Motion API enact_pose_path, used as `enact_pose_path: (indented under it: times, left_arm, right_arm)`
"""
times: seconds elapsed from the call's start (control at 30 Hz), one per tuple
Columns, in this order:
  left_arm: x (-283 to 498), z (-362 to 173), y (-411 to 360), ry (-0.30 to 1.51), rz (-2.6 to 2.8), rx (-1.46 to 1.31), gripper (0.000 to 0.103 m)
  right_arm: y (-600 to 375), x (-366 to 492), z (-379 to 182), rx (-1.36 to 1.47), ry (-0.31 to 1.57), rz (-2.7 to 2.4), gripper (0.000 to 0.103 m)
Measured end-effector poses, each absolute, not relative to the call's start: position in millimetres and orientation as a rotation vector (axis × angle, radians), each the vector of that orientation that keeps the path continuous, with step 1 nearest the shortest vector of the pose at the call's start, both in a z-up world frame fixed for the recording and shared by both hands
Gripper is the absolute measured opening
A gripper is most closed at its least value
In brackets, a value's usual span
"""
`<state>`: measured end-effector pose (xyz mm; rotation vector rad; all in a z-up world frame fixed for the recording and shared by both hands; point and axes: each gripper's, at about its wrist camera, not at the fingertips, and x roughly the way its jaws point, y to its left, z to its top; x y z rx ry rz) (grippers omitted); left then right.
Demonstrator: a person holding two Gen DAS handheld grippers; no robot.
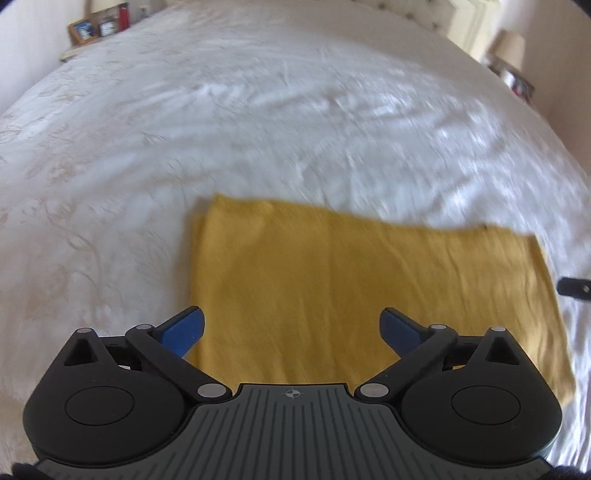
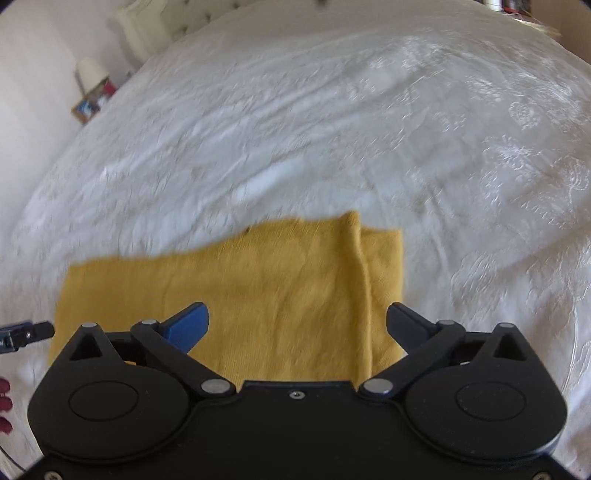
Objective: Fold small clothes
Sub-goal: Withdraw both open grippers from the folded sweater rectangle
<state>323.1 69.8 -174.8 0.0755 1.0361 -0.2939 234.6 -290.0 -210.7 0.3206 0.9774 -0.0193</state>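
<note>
Your left gripper (image 1: 291, 330) has its jaws spread wide with nothing between the blue pads (image 1: 184, 332); only the yellow garment (image 1: 332, 288) shows through the gap beneath them, and the pads are not pressing on it. Your right gripper (image 2: 297, 326) is the same: jaws as wide as they go, empty, hanging over the same cloth.

The yellow garment (image 2: 258, 295) lies flat on the white bedspread (image 1: 258, 129), folded into a rough rectangle. In your left wrist view its left side shows a second layer peeking out along the edge, and the far edge runs slightly crooked. In your right wrist view a lengthwise crease runs down near its right side, with a narrower strip of cloth beyond it. The cloth sits close to the near edge of the bed, well away from the headboard end.

Each gripper catches the tip of the other at the side of its view, just off the short end of the garment. Both pictures are blurred. A bedside lamp (image 2: 90, 72) stands beside the far corner of the bed, and picture frames (image 1: 92, 27) stand at the other far corner.
</note>
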Motion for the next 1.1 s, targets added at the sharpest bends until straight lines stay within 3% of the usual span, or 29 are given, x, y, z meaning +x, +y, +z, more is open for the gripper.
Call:
enact_pose_path:
  times: [0.23, 0.33, 0.73, 1.1]
  left_arm:
    - [278.8, -226.5, 75.0, 1.229, -0.292, 0.203, 0.103]
    - [262.3, -231.4, 92.0, 1.243, -0.287, 0.175, 0.103]
    - [237.5, -202.5, 114.4, 1.244, -0.255, -0.006, 0.103]
    - [197.3, -179.4, 103.6, 1.244, -0.262, -0.025, 0.103]
  right_arm:
    - [-277.6, 190.5, -254.7, 0.265, 1.182, -0.071, 0.102]
    - [-287.3, 164.0, -259.8, 0.317, 1.183, -0.111, 0.102]
    - [-274.6, 137.2, -221.0, 0.434, 1.072, -0.107, 0.102]
    - [-227.6, 119.6, -217.3, 0.455, 1.103, -0.005, 0.102]
